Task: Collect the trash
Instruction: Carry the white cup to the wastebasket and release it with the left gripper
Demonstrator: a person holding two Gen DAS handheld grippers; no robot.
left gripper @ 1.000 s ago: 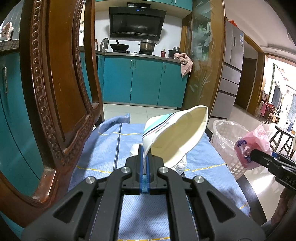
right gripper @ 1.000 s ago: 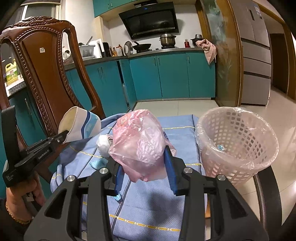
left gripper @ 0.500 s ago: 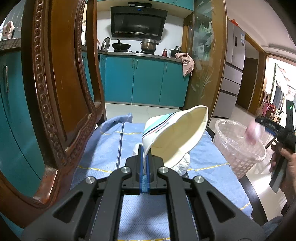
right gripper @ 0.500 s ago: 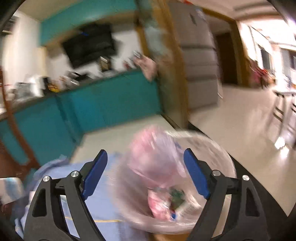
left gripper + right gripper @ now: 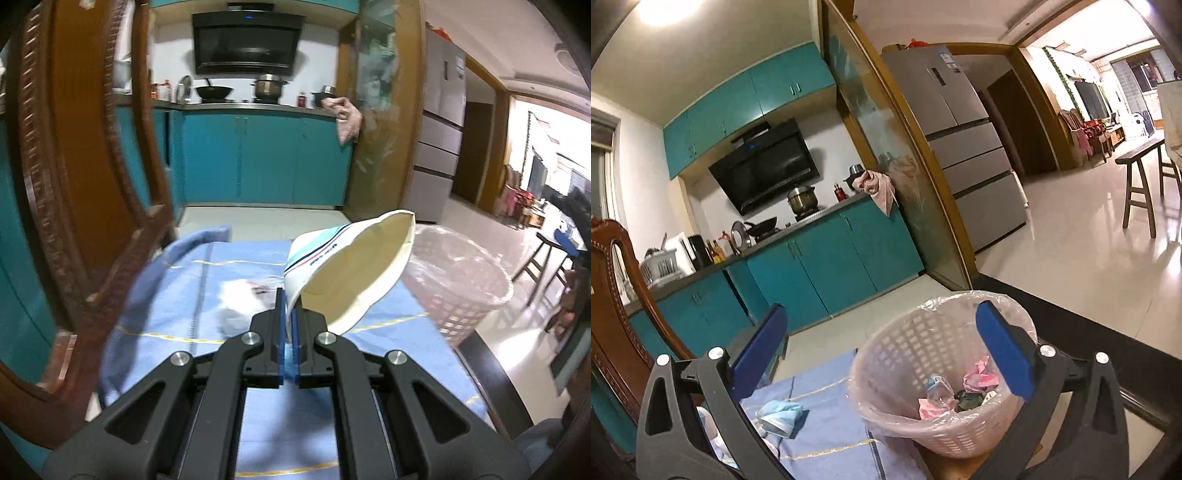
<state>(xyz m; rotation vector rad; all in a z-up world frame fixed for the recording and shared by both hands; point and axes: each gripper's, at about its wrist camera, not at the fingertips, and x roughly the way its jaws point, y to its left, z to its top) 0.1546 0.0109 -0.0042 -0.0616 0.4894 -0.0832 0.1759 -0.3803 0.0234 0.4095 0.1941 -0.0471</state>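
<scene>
My left gripper (image 5: 290,328) is shut on the rim of a white paper bowl (image 5: 354,273) with blue stripes, held tilted above the blue cloth (image 5: 236,354). A crumpled white tissue (image 5: 240,299) lies on the cloth just ahead of it. The pink lined trash basket (image 5: 458,291) stands to the right. My right gripper (image 5: 882,343) is open and empty, raised above the basket (image 5: 942,373). Inside the basket lie pink plastic and other scraps (image 5: 960,391). A light blue face mask (image 5: 779,411) lies on the cloth left of the basket.
A carved wooden chair back (image 5: 74,177) stands close on the left. The dark table edge (image 5: 1108,354) runs to the right of the basket. Teal kitchen cabinets (image 5: 266,162) and a fridge (image 5: 964,140) are behind. A wooden stool (image 5: 1141,184) stands far right.
My right gripper carried the pink bag over the basket, opened and let it go; the bag now lies in the basket. My left gripper with the bowl has shifted slightly right.
</scene>
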